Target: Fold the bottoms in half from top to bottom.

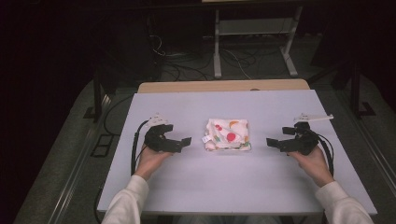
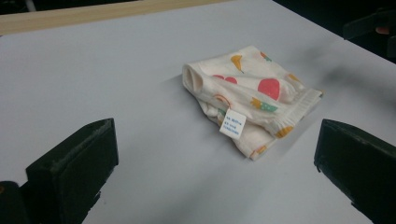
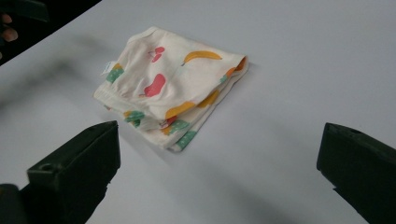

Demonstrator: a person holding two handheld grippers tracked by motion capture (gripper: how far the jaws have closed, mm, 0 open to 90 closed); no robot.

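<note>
The table (image 1: 187,186) carried a folded cloth (image 1: 228,134) at its middle. The left gripper (image 1: 183,143) and right gripper (image 1: 272,142) flanked it, jaws wide apart and empty. This looked like the approach; next, each would need to close on an edge.

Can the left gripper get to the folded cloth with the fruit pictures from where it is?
Probably yes. The left gripper is open and aimed at the folded cloth, with bare table between them and nothing in the way.
</note>
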